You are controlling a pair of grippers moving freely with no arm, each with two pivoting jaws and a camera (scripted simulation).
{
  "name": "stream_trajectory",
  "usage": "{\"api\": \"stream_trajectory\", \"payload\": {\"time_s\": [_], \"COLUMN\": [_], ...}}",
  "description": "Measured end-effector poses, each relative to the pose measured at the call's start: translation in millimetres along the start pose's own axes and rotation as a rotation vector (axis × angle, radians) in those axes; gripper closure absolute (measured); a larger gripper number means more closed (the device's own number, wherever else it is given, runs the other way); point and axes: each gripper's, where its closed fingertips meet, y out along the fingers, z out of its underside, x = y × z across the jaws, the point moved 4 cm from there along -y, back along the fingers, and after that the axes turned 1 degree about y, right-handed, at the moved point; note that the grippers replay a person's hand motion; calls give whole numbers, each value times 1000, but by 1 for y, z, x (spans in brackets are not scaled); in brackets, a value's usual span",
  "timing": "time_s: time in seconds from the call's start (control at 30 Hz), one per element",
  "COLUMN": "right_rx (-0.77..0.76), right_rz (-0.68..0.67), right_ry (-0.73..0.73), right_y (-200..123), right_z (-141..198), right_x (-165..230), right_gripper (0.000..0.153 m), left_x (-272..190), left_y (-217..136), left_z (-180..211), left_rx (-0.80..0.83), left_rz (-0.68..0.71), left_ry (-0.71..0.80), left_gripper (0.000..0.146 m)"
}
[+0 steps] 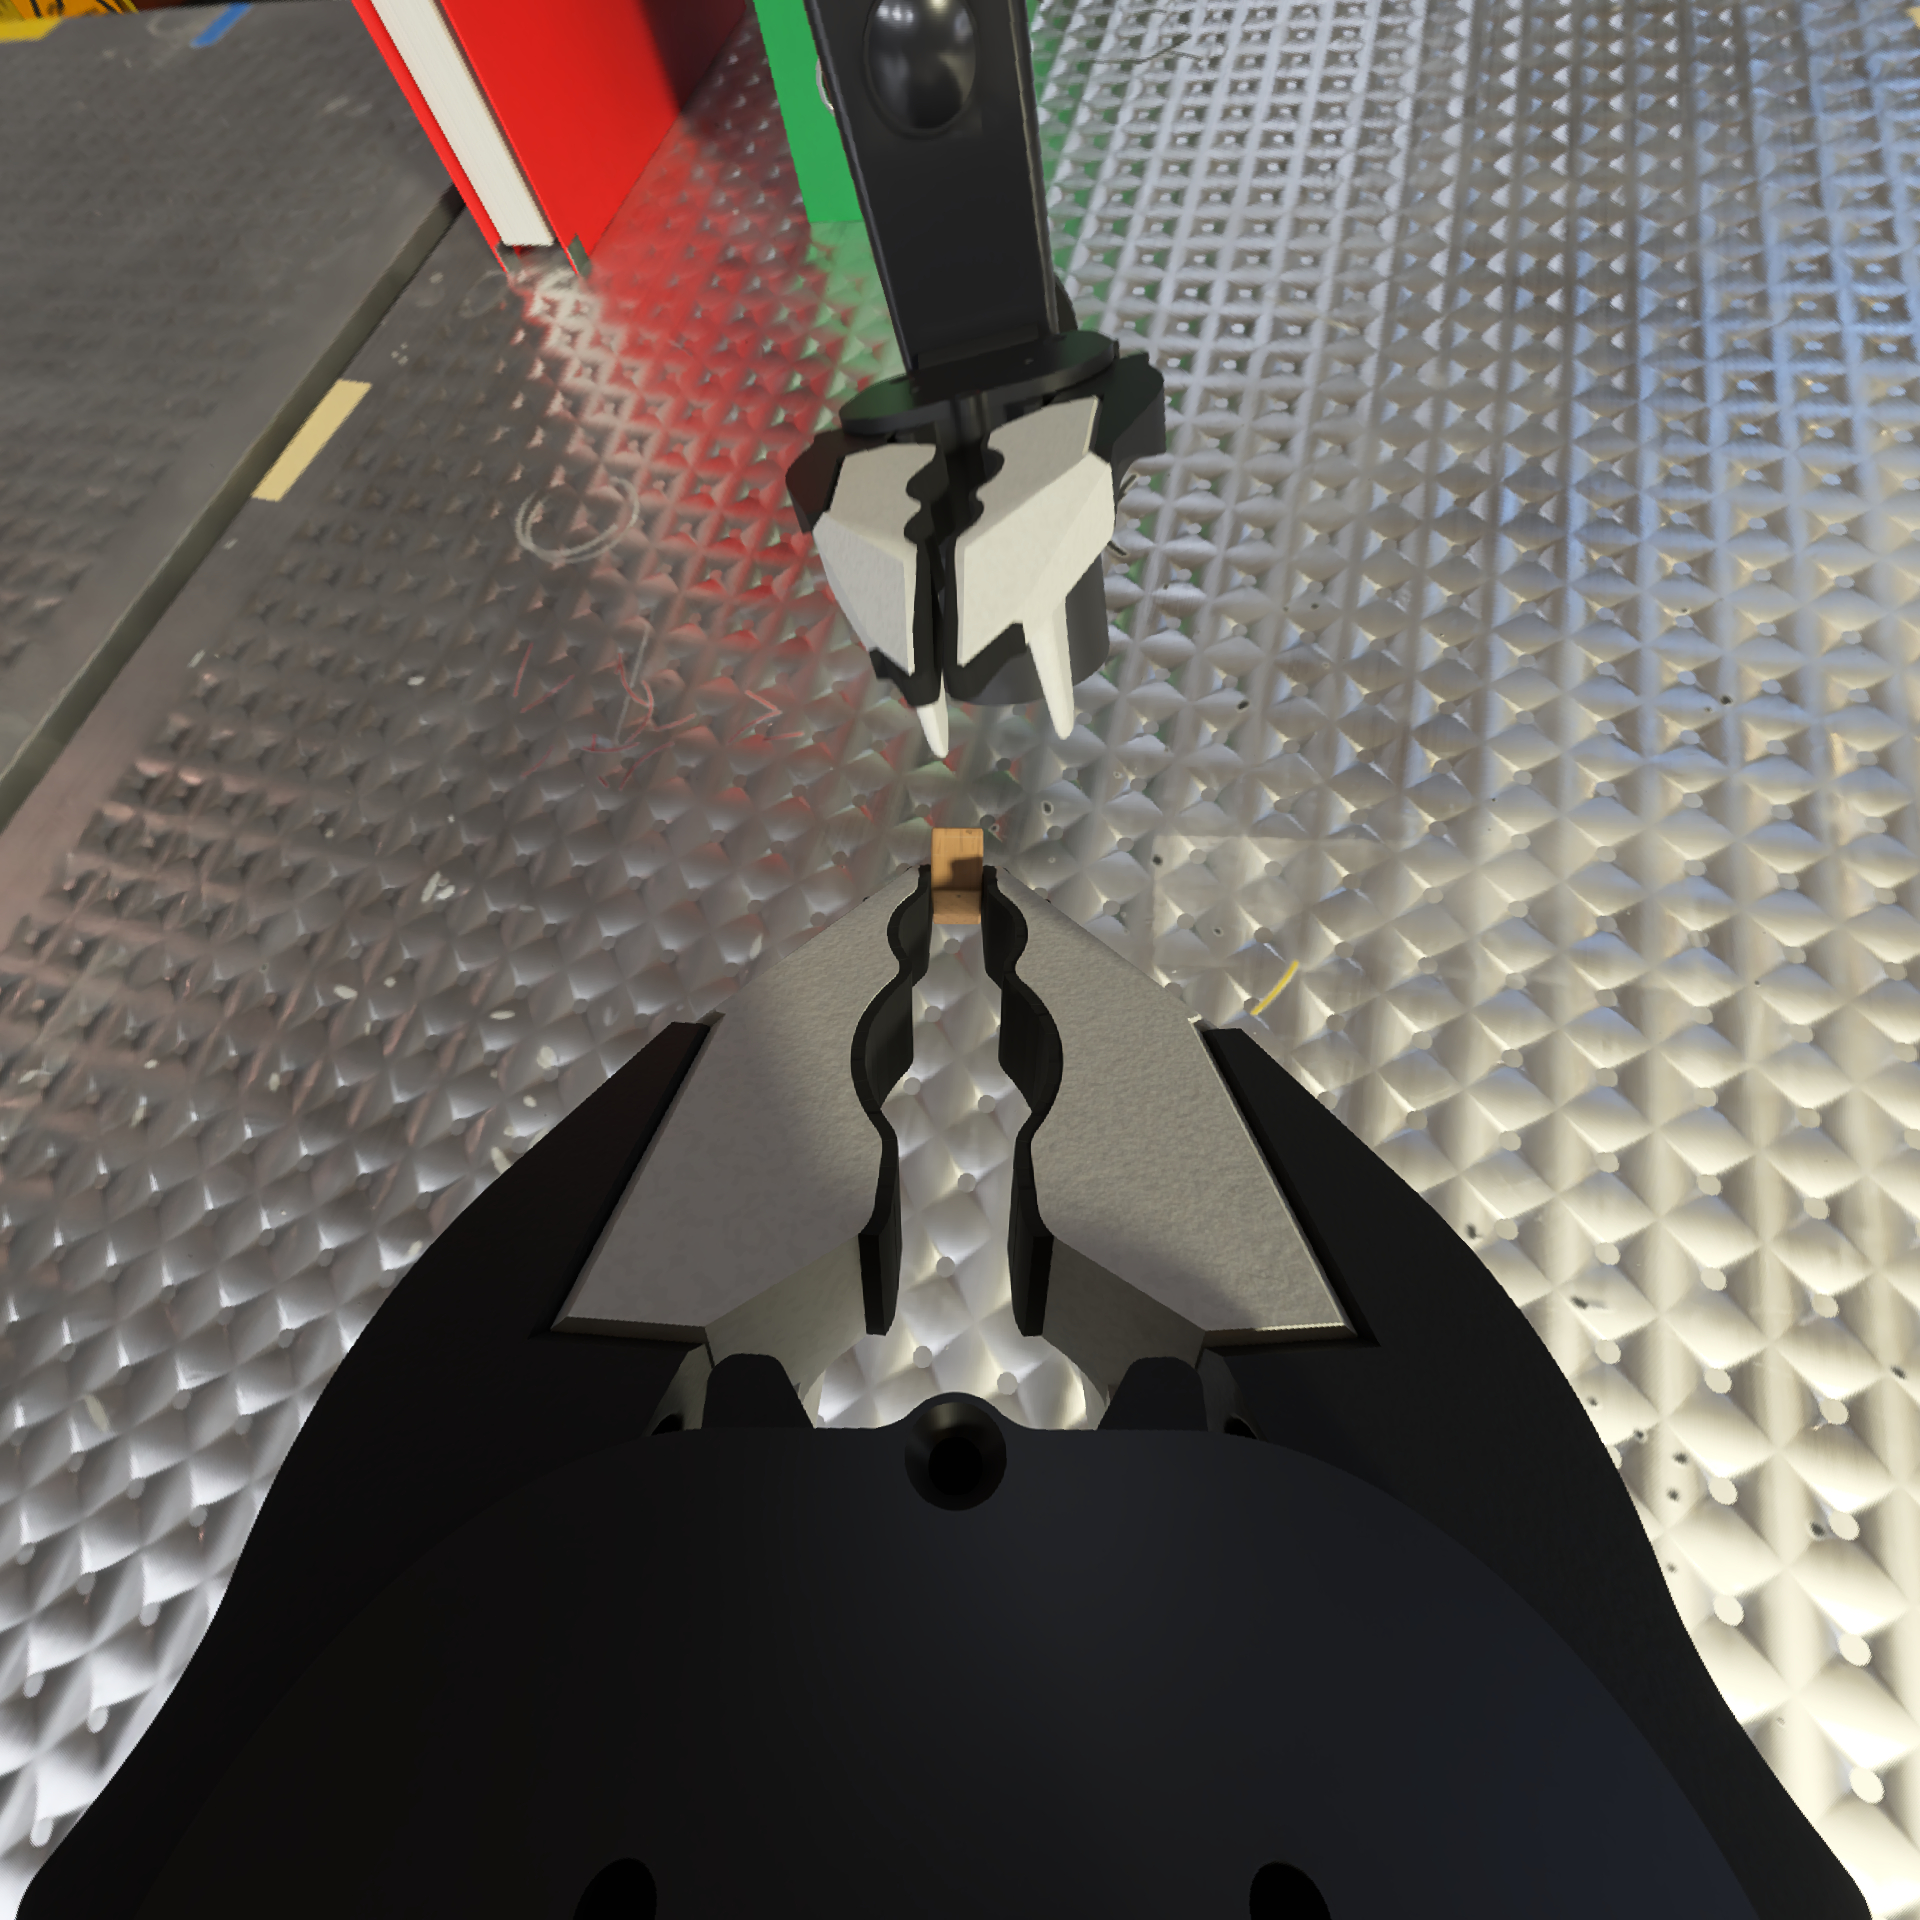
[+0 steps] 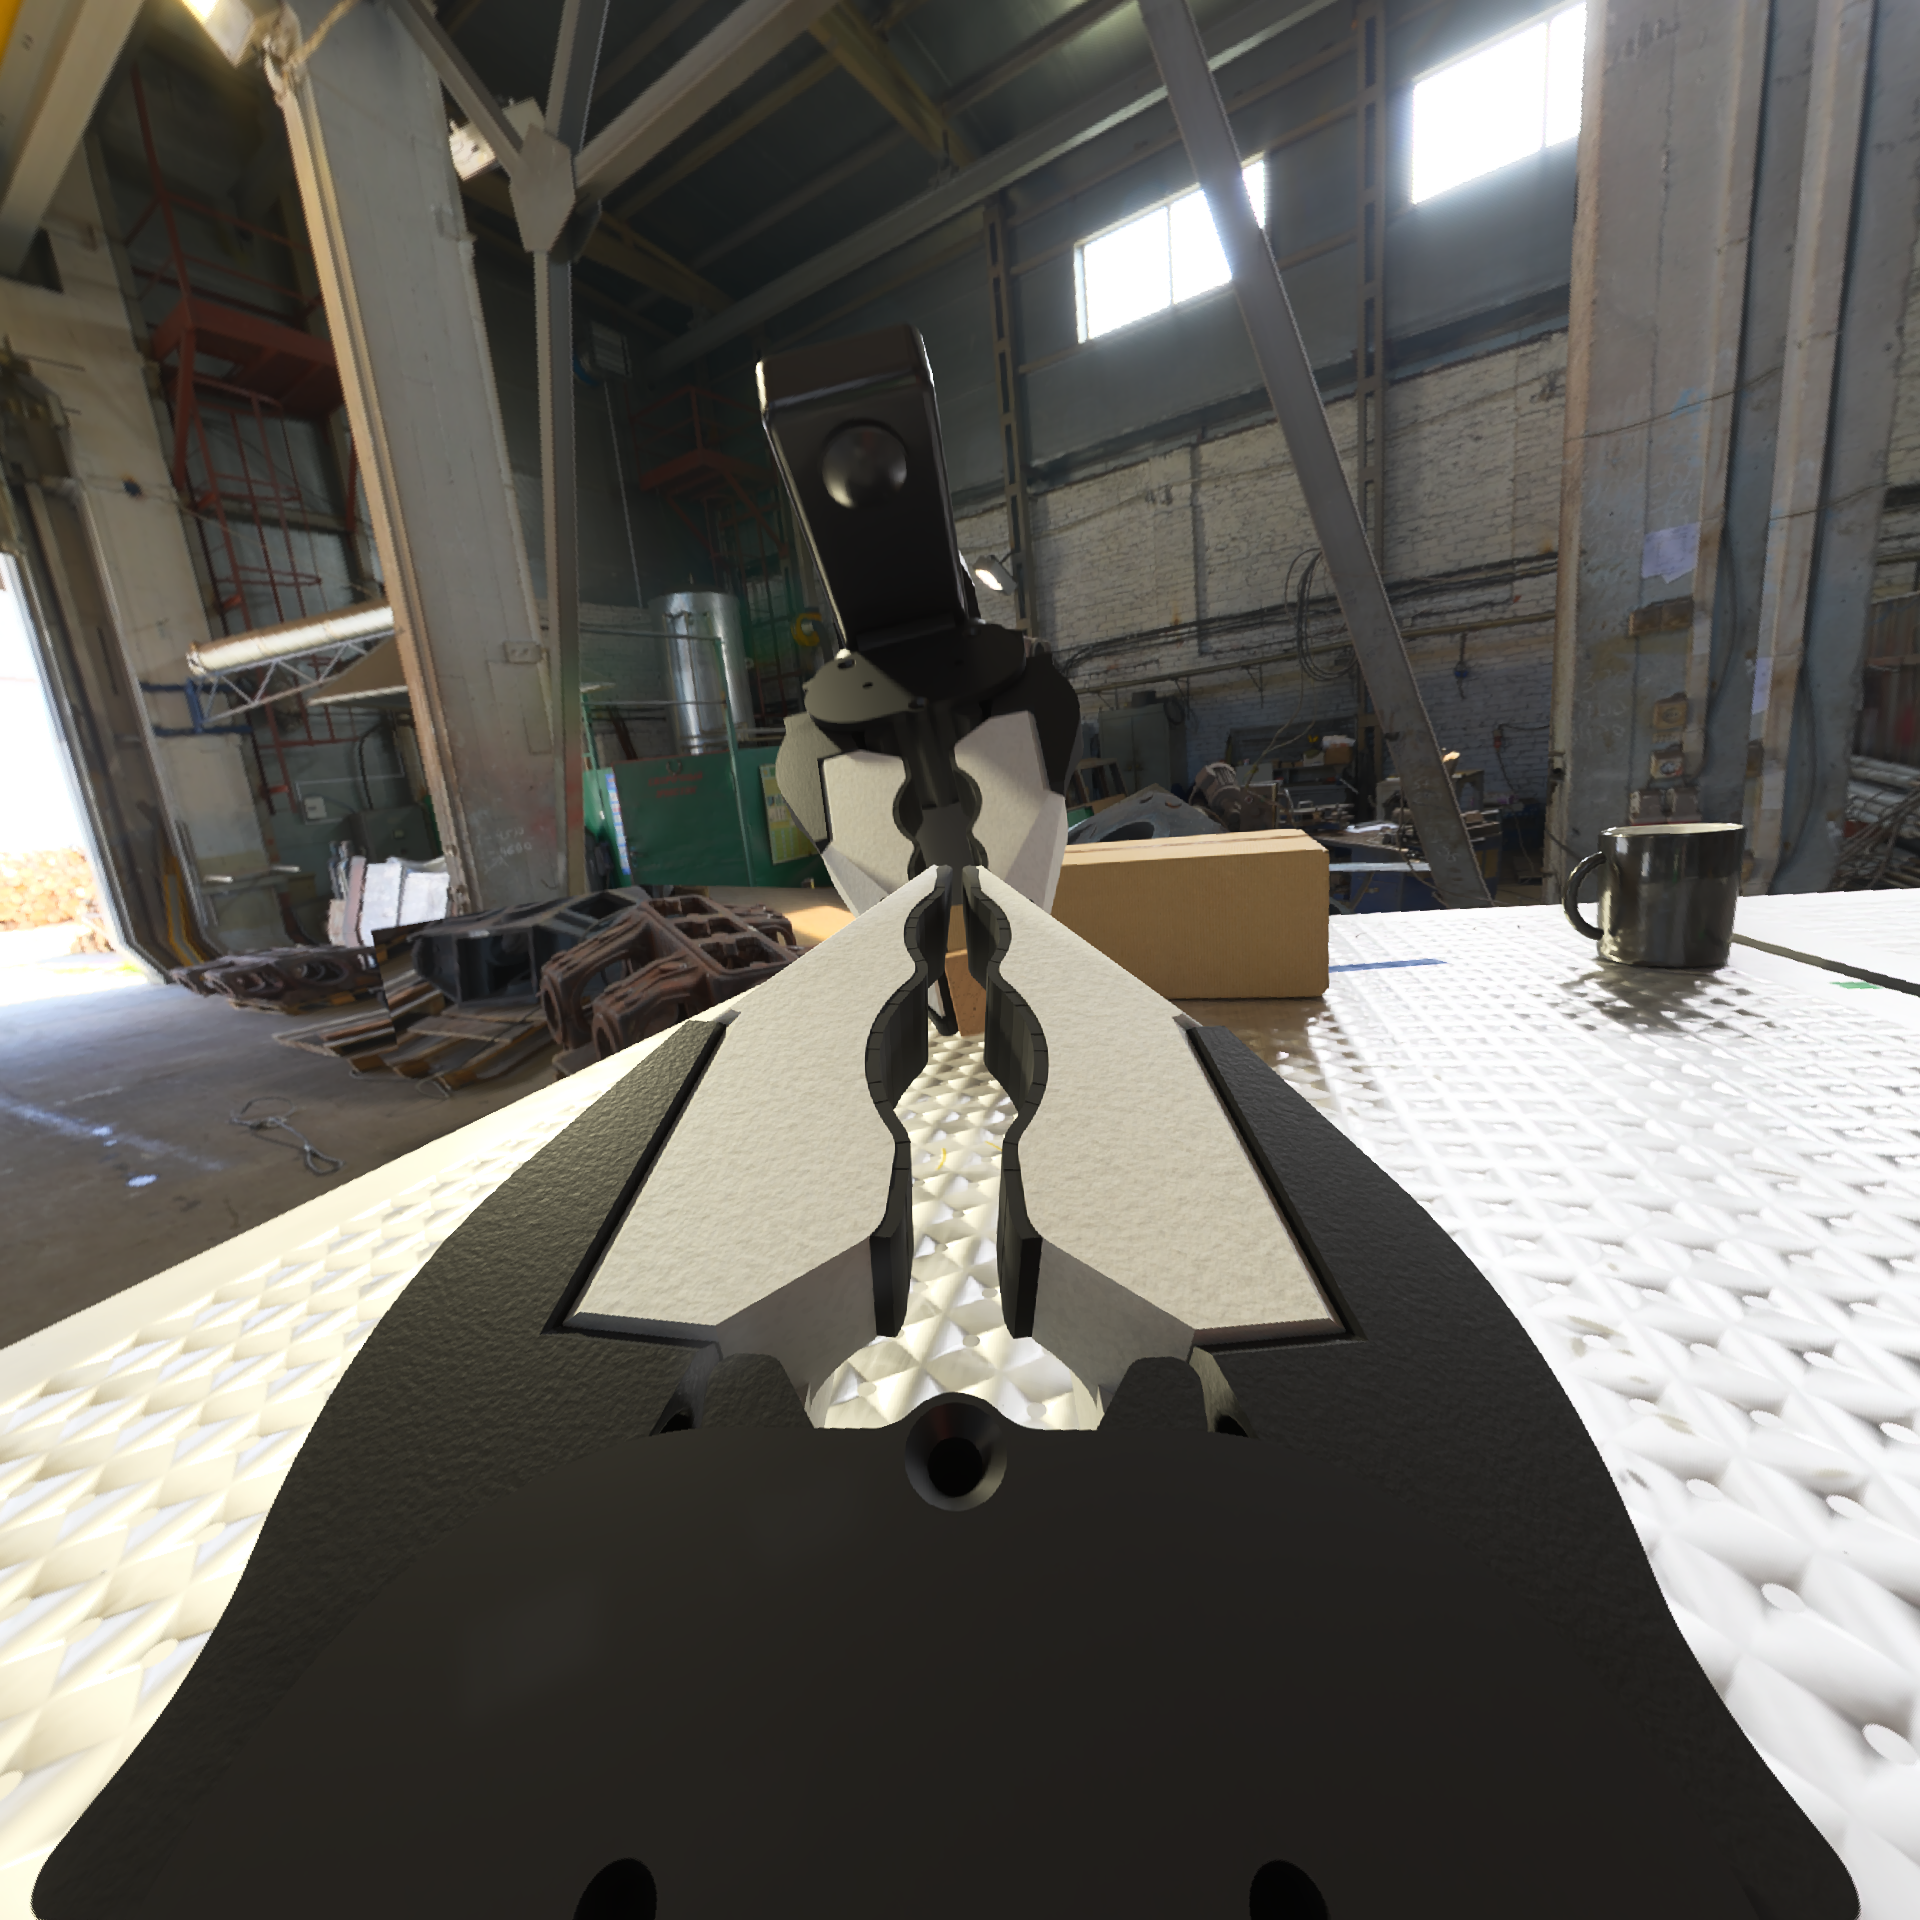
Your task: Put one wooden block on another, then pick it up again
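Note:
A small wooden block sits between the fingertips of my left gripper, which is shut on it just above the patterned metal table. I cannot tell whether the block touches the table. I see no second block. My right gripper hangs a little beyond the block, pointing down and back at me, with nothing in it. In the right wrist view, my right gripper has its jaws nearly together and empty. The left gripper's white finger faces it close behind the tips.
A red book and a green object stand at the far side. The table's left edge borders a grey floor. A dark mug and a cardboard box stand at the far end.

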Motion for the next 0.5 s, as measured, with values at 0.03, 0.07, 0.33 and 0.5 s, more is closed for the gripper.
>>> {"api": "stream_trajectory", "payload": {"time_s": [0.03, 0.07, 0.33, 0.5], "right_rx": [8, 14, 56, 50], "right_rz": [-2, -1, 27, 32], "right_ry": [-7, -15, -83, -90], "right_y": [1, 2, 4, 3], "right_z": [1, 2, 6, 5], "right_x": [1, 1, 3, 3], "right_gripper": [151, 151, 151, 151], "left_x": [-1, -2, -3, -4], "left_y": [-1, -2, -9, -10], "left_z": [-2, -3, -10, -10], "left_rx": [-3, -7, -59, -95], "left_rz": [-5, -9, -43, -62], "left_ry": [9, 16, 45, 84], "left_gripper": [138, 138, 138, 138]}}
